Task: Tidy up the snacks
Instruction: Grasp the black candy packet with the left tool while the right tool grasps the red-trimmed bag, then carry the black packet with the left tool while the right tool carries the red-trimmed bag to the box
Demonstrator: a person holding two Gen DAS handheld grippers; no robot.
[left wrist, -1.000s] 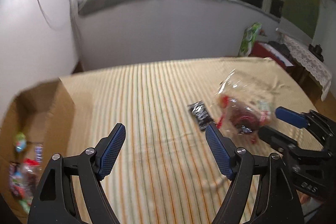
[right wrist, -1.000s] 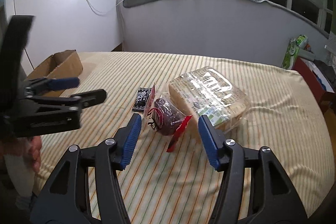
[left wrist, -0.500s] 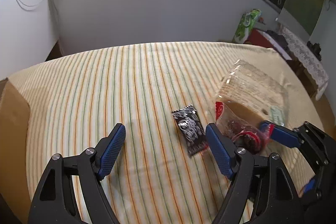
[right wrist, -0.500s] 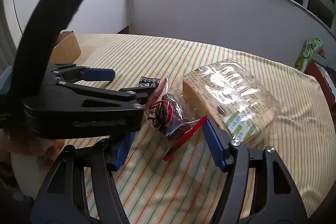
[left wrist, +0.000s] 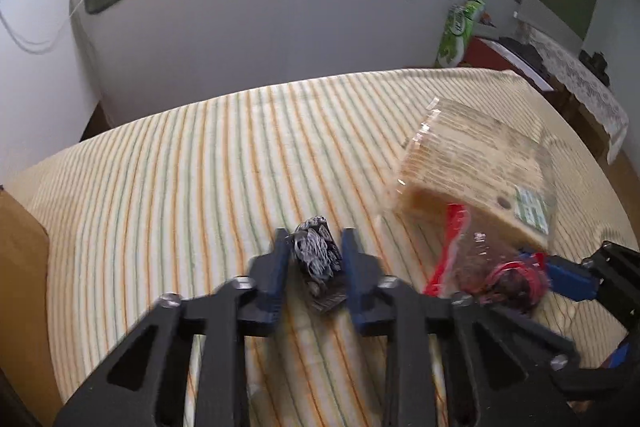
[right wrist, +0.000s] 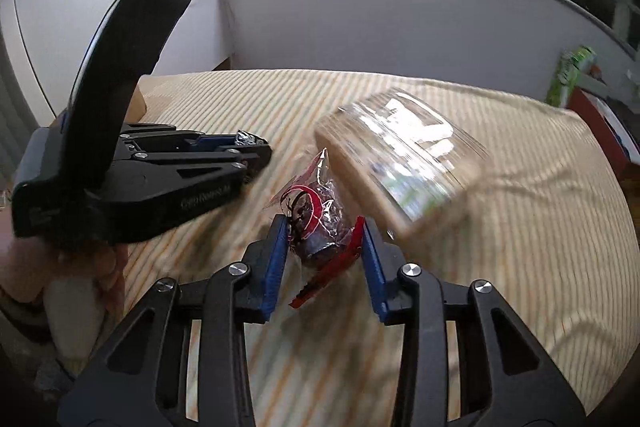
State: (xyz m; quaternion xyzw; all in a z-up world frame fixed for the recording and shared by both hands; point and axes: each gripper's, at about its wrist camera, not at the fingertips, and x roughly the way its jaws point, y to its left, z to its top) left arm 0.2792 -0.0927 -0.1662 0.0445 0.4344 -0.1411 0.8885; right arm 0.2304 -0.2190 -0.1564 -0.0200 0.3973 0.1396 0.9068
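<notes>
On the striped bedcover (left wrist: pixel 200 167), my left gripper (left wrist: pixel 316 247) is shut on a small black snack packet (left wrist: pixel 318 259). The right wrist view shows the same gripper (right wrist: pixel 248 143) low on the left, with that packet (right wrist: pixel 247 137) at its tips. My right gripper (right wrist: pixel 322 231) is closing on a clear, red-edged bag holding a dark snack (right wrist: pixel 316 219). Both blue pads touch the bag's sides. In the left wrist view this bag (left wrist: pixel 492 267) lies on the right, against a blue finger (left wrist: pixel 568 277) of the right gripper.
A big clear bag of sliced bread (right wrist: pixel 400 163) lies just behind the red-edged bag. A cardboard box (left wrist: pixel 20 247) stands at the bed's left edge. A green pack (left wrist: pixel 460 31) and a red cabinet (right wrist: pixel 600 123) stand beyond the bed's far right. A person's hand (right wrist: pixel 24 259) holds the left gripper.
My left gripper swung right, away from the box, came down over the black packet and shut on it. The right gripper's jaws narrowed onto the red-edged bag.
</notes>
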